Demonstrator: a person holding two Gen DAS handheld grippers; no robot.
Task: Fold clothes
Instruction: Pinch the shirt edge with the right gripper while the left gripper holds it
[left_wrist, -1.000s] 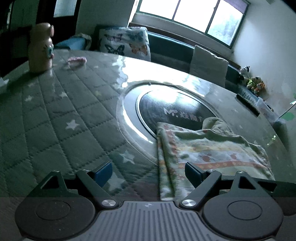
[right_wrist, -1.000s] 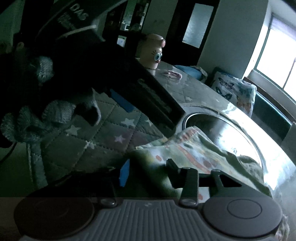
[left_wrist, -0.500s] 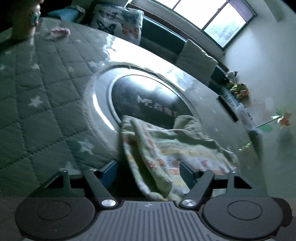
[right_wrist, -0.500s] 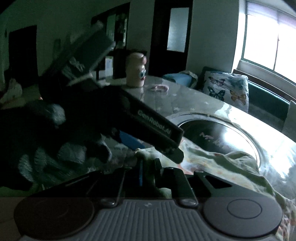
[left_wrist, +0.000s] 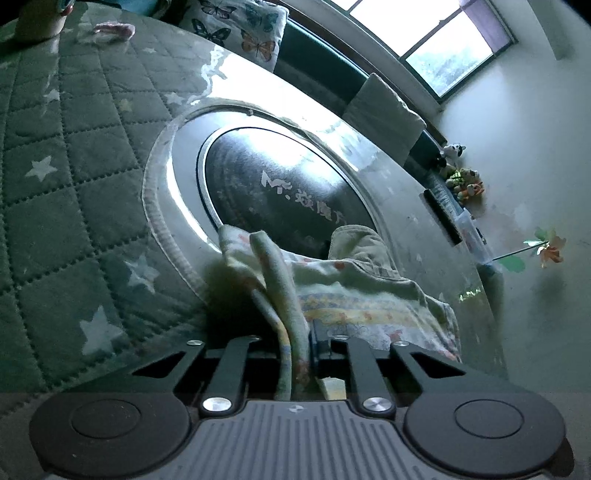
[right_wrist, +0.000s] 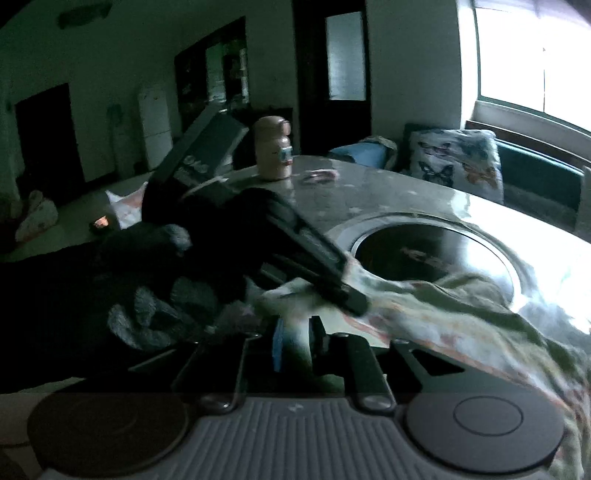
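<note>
At lower centre of both views, left hand-held gripper (left_wrist: 295, 343) closing on the patterned garment (left_wrist: 369, 295), right hand-held gripper (right_wrist: 295, 332) pinching it; the fold's grasp looks set, and lifting together probably comes next.

The left gripper (left_wrist: 295, 354), wide open a second ago, is closing its jaws on the near edge of the patterned cloth (left_wrist: 354, 291). The right gripper (right_wrist: 295, 343) now pinches another fold, opening slightly, and lifts it off the table (right_wrist: 406, 192).
</note>
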